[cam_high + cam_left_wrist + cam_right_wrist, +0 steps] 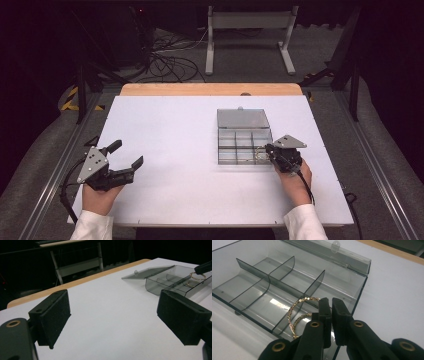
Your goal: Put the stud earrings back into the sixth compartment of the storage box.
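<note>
Gold bracelet (298,315) hangs pinched in my right gripper (329,305), jaws clamped on it over the front right compartment of the open clear divided box (244,142), near the table's (165,150) right edge. My left gripper (126,154) rests near the front left corner, jaws wide apart, holding nothing.

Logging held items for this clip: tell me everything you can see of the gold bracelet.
The gold bracelet is a thin chain of small shiny beaded links, metal by the look, looped in an open ring. The shut right claw pinches one side, so it hangs tilted over the near right compartment of the clear smoky plastic box. Its lower end dips behind the claw, so contact with the floor or divider cannot be told.
</note>
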